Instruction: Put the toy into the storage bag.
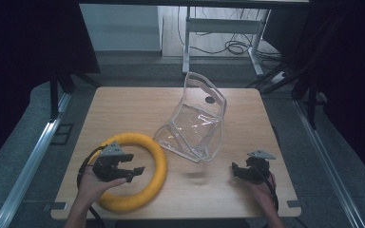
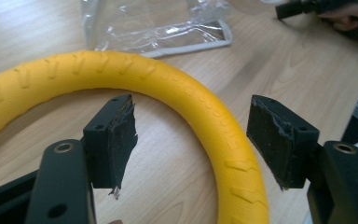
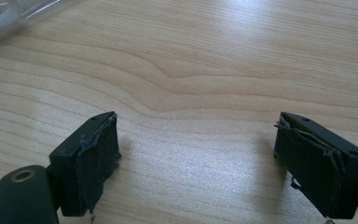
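Observation:
A yellow foam ring (image 1: pixel 159 161) lies flat on the front left of the wooden table (image 1: pixel 123 104). A person's hand holds my left gripper (image 1: pixel 132 167) open just above the ring's right side. In the left gripper view the ring's arc (image 2: pixel 205 107) curves between the jaws of the left gripper (image 2: pixel 191 126), one jaw over the ring's inside and one outside it. A clear plastic bag (image 1: pixel 195 124) stands half upright at the table's middle. My right gripper (image 1: pixel 235 171) is open at the front right, low over bare wood (image 3: pixel 191 70), with nothing between its fingers (image 3: pixel 93 158).
The bag's edge (image 2: pixel 186 44) lies just beyond the ring, and its corner (image 3: pixel 4 14) shows in the right gripper view. The right gripper (image 2: pixel 303 7) and its hand appear beyond the ring. Dark curtains, metal rails and desk legs (image 1: pixel 186 42) surround the table.

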A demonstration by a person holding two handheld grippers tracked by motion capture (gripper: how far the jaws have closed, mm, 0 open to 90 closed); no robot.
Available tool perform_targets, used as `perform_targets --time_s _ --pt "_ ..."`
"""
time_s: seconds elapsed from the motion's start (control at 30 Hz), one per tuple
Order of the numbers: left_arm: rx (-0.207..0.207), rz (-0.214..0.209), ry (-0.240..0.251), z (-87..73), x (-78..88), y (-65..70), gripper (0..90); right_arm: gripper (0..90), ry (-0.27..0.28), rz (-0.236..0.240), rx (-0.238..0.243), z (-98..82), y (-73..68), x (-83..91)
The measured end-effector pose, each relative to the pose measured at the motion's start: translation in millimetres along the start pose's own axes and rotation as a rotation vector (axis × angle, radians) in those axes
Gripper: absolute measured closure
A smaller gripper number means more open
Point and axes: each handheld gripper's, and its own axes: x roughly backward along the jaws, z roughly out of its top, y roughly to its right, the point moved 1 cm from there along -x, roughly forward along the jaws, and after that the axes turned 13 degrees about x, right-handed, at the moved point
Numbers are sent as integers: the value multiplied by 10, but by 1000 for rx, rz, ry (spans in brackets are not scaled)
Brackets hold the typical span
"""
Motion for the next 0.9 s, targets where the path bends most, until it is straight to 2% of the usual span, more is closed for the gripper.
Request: perform_targets --time_s 0.13,0.5,0.53,0.6,0.63,0.67,0.73,0.77,0.9 --pt "-19 9 -39 -17 -52 29 320 143 -3 1 0 6 4 -5" --pt "-66 -49 -183 -82 -304 189 308 144 -2 1 1 16 13 -18" --pt "-66 -49 -183 -82 -304 189 306 144 -2 1 1 16 13 -18" --pt "-83 -67 -243 -107 -388 231 305 143 -2 1 2 16 13 -18" --pt "-83 -67 -243 -107 -388 231 305 143 -2 1 2 16 13 -18" --pt "-92 -73 -285 -126 -441 258 303 143 -2 1 1 16 14 -19" --pt "-102 -71 -318 -146 -485 274 290 143 -2 1 2 17 14 -19" --pt "-102 -71 -318 -146 -485 274 285 143 -1 1 2 17 15 -20" --pt "-106 -52 -388 -187 -569 282 273 143 -1 1 2 18 15 -21"
